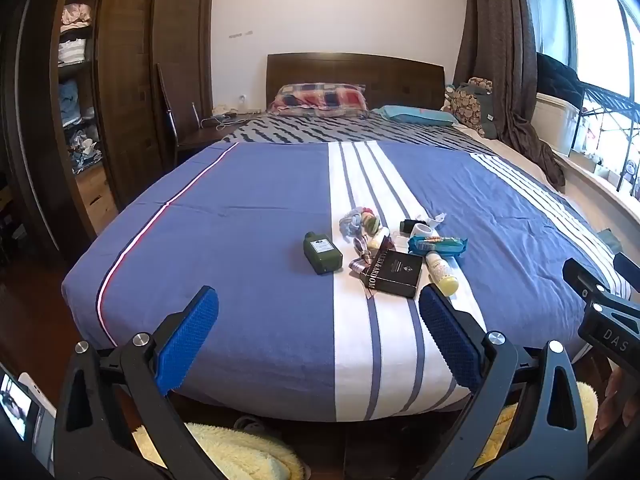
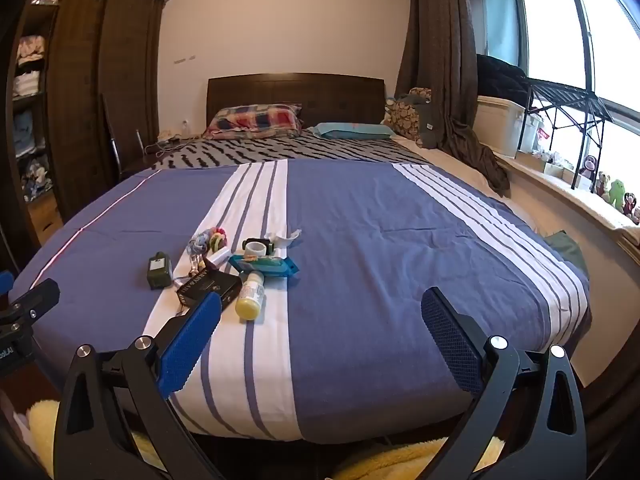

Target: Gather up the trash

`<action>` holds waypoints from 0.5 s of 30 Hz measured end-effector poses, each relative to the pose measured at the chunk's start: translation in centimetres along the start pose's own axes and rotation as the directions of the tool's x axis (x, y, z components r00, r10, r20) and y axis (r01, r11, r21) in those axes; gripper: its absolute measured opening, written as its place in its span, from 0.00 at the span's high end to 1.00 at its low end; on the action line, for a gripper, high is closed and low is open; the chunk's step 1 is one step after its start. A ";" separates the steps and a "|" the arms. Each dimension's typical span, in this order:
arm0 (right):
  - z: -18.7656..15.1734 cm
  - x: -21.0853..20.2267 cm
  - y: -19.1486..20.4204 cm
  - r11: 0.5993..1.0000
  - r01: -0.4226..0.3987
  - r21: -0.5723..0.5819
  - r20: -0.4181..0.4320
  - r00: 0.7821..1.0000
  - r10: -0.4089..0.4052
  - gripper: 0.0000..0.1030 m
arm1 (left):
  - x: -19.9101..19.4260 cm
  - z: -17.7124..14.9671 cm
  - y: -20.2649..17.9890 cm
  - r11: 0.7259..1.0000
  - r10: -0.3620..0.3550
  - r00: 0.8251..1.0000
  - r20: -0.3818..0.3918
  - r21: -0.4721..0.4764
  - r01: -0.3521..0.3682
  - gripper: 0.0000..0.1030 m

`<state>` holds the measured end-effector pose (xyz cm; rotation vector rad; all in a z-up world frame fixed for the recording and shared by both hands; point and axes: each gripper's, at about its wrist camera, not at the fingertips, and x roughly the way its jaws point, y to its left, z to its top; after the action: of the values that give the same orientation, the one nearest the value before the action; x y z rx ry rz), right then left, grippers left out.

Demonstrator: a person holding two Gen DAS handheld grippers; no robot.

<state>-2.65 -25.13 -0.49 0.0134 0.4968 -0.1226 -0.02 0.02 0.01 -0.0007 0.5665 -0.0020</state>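
Observation:
A cluster of items lies on the bed's white stripe: a green bottle (image 1: 323, 253), a black box (image 1: 394, 275), a yellow-bottomed bottle (image 1: 441, 273), a blue wipes pack (image 1: 437, 245), a tape roll (image 1: 420, 229), crumpled white paper (image 1: 436, 220) and a bundle of hair ties (image 1: 358, 221). The same items show in the right wrist view: green bottle (image 2: 159, 270), black box (image 2: 210, 288), yellow bottle (image 2: 251, 294), wipes pack (image 2: 264, 265). My left gripper (image 1: 318, 328) is open and empty, short of the bed's foot. My right gripper (image 2: 320, 328) is open and empty, to the right of the cluster.
The blue striped bedspread (image 1: 248, 216) covers the bed. A wardrobe (image 1: 132, 80) stands at the left, a window sill (image 2: 560, 184) with toys at the right. A yellow fluffy rug (image 1: 240, 456) lies on the floor below the grippers.

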 end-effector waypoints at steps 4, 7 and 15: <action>0.0 0.0 0.2 1.000 -0.001 -0.005 0.003 1.000 0.001 0.03 | 0.0 0.0 0.0 1.000 -0.003 1.000 0.001 -0.001 0.003 0.08; 0.0 0.0 0.2 1.000 -0.003 -0.008 0.003 1.000 0.003 0.03 | 0.0 0.0 0.1 1.000 -0.006 1.000 -0.001 -0.003 0.006 0.08; 0.2 0.4 1.1 1.000 -0.004 -0.010 0.001 1.000 0.004 0.03 | 0.2 0.3 0.0 1.000 0.004 1.000 -0.002 -0.006 -0.004 0.08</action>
<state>-2.10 -24.09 -0.54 0.0041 0.4960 -0.1163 0.32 0.03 0.15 -0.0056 0.5683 0.0034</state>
